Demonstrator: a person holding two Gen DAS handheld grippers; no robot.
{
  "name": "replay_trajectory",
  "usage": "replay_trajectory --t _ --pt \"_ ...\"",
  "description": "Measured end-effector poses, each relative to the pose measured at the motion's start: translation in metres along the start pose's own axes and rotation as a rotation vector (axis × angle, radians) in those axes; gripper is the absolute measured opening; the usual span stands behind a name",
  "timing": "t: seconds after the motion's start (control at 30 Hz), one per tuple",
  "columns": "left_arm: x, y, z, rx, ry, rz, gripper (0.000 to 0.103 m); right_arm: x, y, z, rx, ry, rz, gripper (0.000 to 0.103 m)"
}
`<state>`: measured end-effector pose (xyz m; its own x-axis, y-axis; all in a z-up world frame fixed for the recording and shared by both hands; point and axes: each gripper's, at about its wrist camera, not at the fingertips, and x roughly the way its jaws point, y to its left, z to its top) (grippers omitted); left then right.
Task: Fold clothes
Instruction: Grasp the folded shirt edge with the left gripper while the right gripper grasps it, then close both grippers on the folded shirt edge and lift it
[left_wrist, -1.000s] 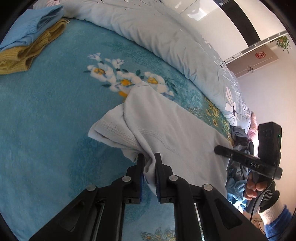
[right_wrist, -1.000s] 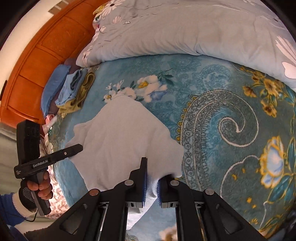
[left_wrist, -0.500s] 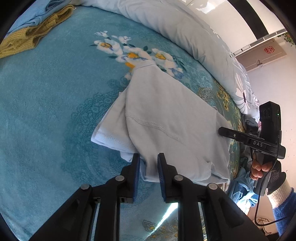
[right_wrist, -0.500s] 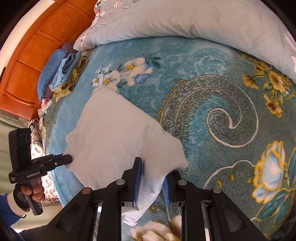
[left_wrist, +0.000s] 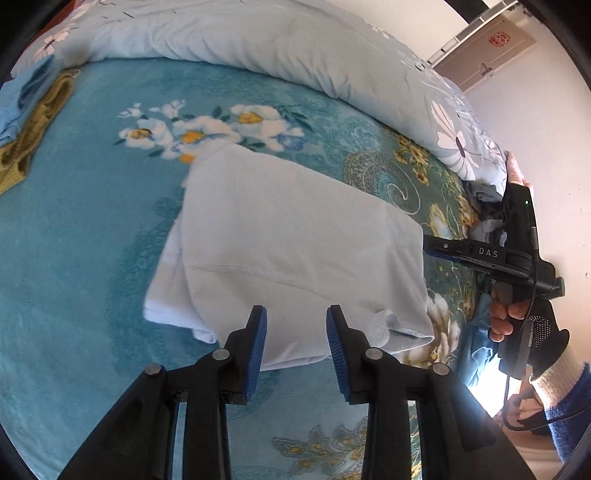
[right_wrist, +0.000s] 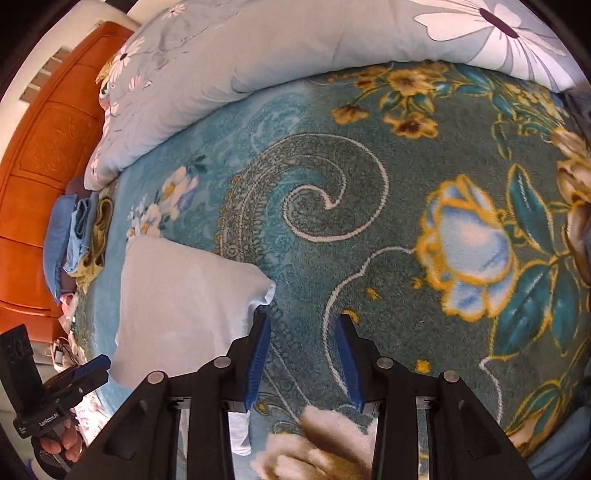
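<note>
From my left wrist, my left tongs (left_wrist: 295, 314) gape wide and empty just above the near edge of the folded pale garment (left_wrist: 288, 236) lying on the bed (left_wrist: 74, 221). From my right wrist, my right tongs (right_wrist: 302, 325) gape wide too, the garment (right_wrist: 184, 291) just left of them.

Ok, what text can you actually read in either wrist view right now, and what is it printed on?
"DAS": white letters on the side of the right gripper, seen in the left wrist view.
"GenRobot.AI": small, barely legible white print on the left gripper, seen in the right wrist view.
Red emblem on the wall panel: too small to read.
</note>
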<state>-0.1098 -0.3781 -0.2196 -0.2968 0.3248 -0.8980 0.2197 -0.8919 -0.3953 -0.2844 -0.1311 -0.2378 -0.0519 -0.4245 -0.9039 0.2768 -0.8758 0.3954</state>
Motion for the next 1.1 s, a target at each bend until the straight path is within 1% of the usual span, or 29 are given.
replay_trajectory --t 0.1,0.23,0.33,0.43,0.5,0.57,0.6,0.63,0.67,0.73,0.8,0.87,0.9,0.93,1.0,1.1 --pt "0.015 0.002 -0.008 -0.007 0.033 0.028 0.035 0.013 0.004 0.006 -0.032 0.017 -0.008 0.040" --pt "0.021 0.007 -0.014 -0.032 0.049 0.019 0.035 0.014 0.003 0.017 -0.020 -0.024 -0.012 0.040" --pt "0.022 0.006 -0.013 -0.027 0.057 0.019 0.035 0.018 0.001 0.018 -0.013 -0.019 -0.026 0.040" --pt "0.012 0.007 -0.011 -0.025 0.052 0.011 0.035 0.011 0.003 0.015 -0.015 -0.019 -0.032 0.040" --pt "0.001 0.011 -0.009 -0.031 0.044 0.017 0.035 -0.001 0.005 0.010 -0.013 -0.037 -0.036 0.040" --pt "-0.009 0.019 -0.006 -0.045 0.035 0.028 0.038 -0.018 0.006 0.002 0.002 -0.072 -0.031 0.040" --pt "-0.013 0.023 -0.003 -0.050 0.029 0.036 0.048 -0.025 0.006 -0.002 0.015 -0.089 -0.026 0.040" --pt "-0.015 0.028 0.000 -0.054 0.022 0.046 0.057 -0.031 0.007 -0.008 0.033 -0.104 -0.017 0.047" --pt "-0.017 0.033 0.003 -0.054 0.013 0.056 0.059 -0.035 0.009 -0.014 0.048 -0.116 -0.008 0.059" --pt "-0.017 0.046 0.010 -0.067 0.014 0.072 0.063 -0.037 0.015 -0.025 0.066 -0.123 0.006 0.067" --pt "-0.014 0.060 0.018 -0.089 0.022 0.074 0.064 -0.032 0.021 -0.036 0.090 -0.115 0.037 0.069" --pt "-0.006 0.069 0.027 -0.096 0.025 0.057 0.070 -0.022 0.027 -0.047 0.121 -0.105 0.059 0.076" --pt "-0.001 0.073 0.030 -0.094 0.028 0.047 0.075 -0.017 0.029 -0.052 0.137 -0.100 0.066 0.077" --pt "0.004 0.075 0.034 -0.082 0.040 0.034 0.078 -0.012 0.031 -0.056 0.153 -0.096 0.073 0.079" --pt "0.015 0.079 0.039 -0.055 0.069 0.000 0.078 -0.001 0.032 -0.061 0.186 -0.090 0.084 0.081" --pt "0.035 0.084 0.045 -0.035 0.143 -0.054 0.078 0.014 0.034 -0.068 0.233 -0.082 0.101 0.081"
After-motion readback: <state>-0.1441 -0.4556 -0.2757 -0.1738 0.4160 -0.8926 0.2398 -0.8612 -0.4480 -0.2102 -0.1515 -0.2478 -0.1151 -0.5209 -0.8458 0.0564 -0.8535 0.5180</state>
